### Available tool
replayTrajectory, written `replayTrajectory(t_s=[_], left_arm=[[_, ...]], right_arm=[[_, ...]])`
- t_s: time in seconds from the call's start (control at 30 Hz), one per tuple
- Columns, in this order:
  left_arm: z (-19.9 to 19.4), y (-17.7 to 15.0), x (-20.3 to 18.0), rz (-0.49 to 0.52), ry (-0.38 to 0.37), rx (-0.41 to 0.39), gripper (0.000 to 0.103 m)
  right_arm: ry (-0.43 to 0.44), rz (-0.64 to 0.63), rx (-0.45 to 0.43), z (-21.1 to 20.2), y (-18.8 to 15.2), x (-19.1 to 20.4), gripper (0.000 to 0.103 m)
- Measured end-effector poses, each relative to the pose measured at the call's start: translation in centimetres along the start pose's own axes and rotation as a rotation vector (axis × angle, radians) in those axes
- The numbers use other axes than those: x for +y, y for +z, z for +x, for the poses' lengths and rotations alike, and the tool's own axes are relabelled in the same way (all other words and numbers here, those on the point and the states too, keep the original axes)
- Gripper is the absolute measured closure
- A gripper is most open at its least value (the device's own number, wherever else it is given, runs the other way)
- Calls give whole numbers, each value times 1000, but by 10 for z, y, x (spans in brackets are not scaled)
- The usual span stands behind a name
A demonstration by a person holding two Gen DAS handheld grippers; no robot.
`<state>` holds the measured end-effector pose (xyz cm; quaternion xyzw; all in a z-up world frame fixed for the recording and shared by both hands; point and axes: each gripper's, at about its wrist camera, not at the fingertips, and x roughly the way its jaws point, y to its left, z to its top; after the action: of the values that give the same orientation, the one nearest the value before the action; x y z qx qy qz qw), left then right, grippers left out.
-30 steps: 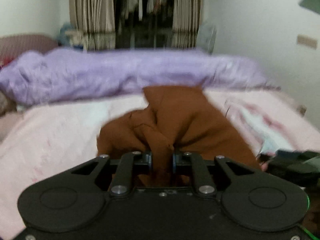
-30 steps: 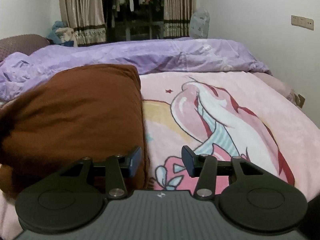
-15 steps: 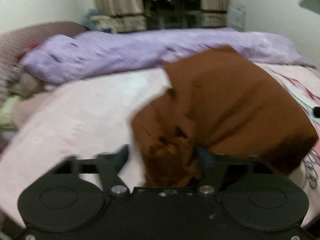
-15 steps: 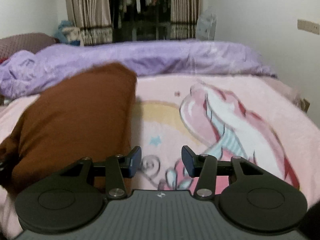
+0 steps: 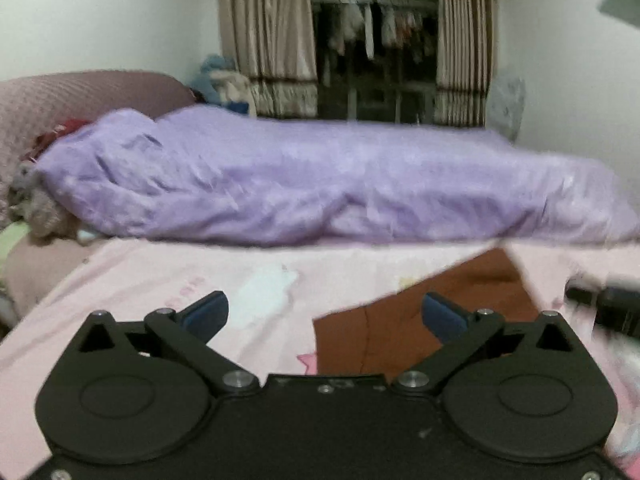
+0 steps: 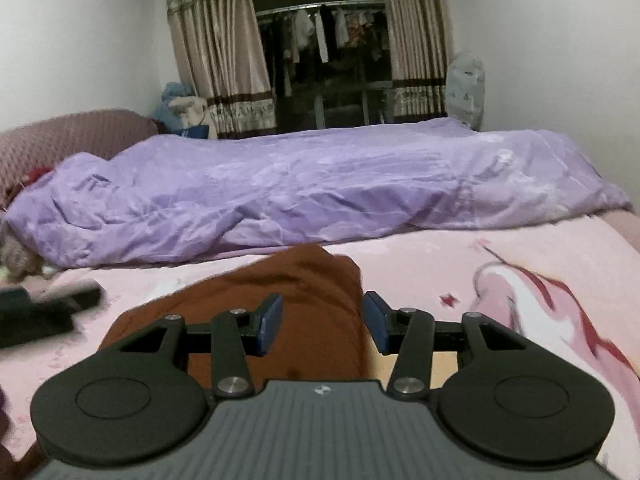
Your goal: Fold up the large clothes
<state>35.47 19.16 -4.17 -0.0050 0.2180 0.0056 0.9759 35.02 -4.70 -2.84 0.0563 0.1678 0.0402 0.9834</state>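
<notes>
One brown garment [image 6: 304,304] lies folded at 12 o'clock of right gripper [image 6: 322,322], jaws half-wide, empty; left gripper [image 5: 324,314] opening wide, empty; tidying left.

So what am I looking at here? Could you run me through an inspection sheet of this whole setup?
Surface: a bed under a pink cartoon blanket.
Job's things: one brown garment, lying on the blanket, held by neither gripper.
Clutter: a rumpled purple duvet across the far side of the bed; stuffed toys in the corner.
Grippers: left gripper with its jaws opening wide and no cloth pinched between them; right gripper partly open above the garment, pads not pressing it.
Cables: nothing seen.
Surroundings: white walls, striped curtains, clothes hanging on a rail behind them.
</notes>
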Motion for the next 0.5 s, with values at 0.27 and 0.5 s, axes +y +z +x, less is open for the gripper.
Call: replayTrajectory(t_s=[0.27,0.5], left_arm=[[96,-72,50,-234,-92,191,0],[102,-63,43,-170,-61,183,0]], right_arm=[[-57,77,229,106,-63,4,46],[-46,74,234,99,-64,6,44]])
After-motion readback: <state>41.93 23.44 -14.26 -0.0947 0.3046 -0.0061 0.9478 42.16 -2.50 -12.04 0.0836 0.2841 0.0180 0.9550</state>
